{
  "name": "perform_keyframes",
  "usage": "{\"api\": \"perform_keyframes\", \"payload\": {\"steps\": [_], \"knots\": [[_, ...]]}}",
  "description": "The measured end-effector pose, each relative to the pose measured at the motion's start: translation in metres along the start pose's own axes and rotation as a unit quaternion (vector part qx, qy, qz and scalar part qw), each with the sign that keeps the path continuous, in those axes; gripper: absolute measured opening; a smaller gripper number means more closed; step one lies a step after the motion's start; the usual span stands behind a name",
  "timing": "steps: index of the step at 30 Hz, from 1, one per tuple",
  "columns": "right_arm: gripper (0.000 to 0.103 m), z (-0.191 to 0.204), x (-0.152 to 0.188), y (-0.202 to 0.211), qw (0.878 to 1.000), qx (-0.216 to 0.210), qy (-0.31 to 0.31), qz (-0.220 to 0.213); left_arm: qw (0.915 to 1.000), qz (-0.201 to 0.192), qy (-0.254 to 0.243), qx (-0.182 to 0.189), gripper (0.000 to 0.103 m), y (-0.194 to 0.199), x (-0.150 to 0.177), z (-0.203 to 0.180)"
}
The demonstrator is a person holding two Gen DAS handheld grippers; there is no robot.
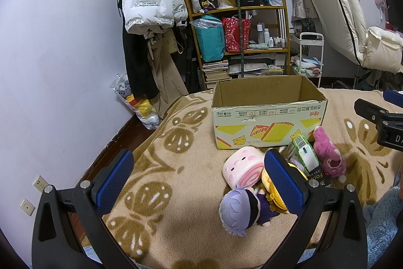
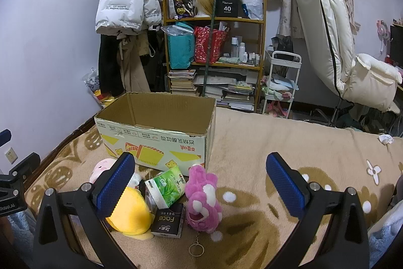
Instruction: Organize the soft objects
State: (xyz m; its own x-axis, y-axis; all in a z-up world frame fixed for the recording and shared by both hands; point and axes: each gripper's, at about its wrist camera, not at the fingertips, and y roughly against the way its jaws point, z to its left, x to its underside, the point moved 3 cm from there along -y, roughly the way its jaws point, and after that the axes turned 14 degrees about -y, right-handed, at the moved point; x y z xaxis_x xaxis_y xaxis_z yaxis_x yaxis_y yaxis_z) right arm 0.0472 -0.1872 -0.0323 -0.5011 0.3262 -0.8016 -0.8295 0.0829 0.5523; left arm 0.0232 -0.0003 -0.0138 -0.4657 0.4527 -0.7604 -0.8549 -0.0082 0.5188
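Inside, cardboard box (image 2: 161, 143) bare

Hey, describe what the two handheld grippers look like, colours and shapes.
Both match: the left gripper and right gripper each have black angular arms with triangular cut-outs and silver round bolts, ending in flat rectangular fingers faced with blue textured pads. No cables or sleeves are clearly visible.

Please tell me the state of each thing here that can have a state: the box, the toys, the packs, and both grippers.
Printed cardboard box: open, looks empty.
Pink plush bear with key ring: lying on blanket, outside box.
Yellow plush toy: lying outside box.
Green tissue pack: tilted, leaning on pile.
Lilac-haired plush doll: lying on its side.
Left gripper: jaws open, holding nothing.
Right gripper: jaws open, holding nothing.
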Motion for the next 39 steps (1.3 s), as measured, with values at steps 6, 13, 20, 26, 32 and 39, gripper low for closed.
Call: {"api": "perform_keyframes", "payload": {"steps": [6, 13, 20, 26, 32, 39], "knots": [[0.103, 0.000, 0.000, -0.001, 1.000, -0.001, -0.001, 0.001, 1.0000, 0.001, 0.000, 0.000, 0.102, 0.000, 0.000, 0.000], [0.103, -0.002, 0.000, -0.001, 1.000, -0.002, -0.003, 0.002, 1.0000, 0.001, 0.000, 0.000, 0.102, 0.000, 0.000, 0.000], [0.103, 0.001, 0.003, 0.000, 1.000, -0.001, -0.008, 0.005, 1.0000, 0.005, -0.002, 0.002, 0.102, -0.001, 0.001, -0.001], [0.103, 0.005, 0.007, -0.005, 1.000, 0.008, -0.012, 0.019, 0.9993, 0.032, -0.014, 0.012, 0.102, -0.013, 0.004, -0.008], [0.103, -0.002, 0.012, -0.020, 0.997, 0.013, -0.042, 0.060, 0.9973, 0.066, -0.010, 0.028, 0.102, -0.029, 0.009, -0.007], [0.103, -0.009, 0.013, -0.037, 0.994, 0.020, -0.053, 0.088, 0.9925, 0.107, 0.005, 0.059, 0.102, -0.052, 0.014, -0.004]]}}
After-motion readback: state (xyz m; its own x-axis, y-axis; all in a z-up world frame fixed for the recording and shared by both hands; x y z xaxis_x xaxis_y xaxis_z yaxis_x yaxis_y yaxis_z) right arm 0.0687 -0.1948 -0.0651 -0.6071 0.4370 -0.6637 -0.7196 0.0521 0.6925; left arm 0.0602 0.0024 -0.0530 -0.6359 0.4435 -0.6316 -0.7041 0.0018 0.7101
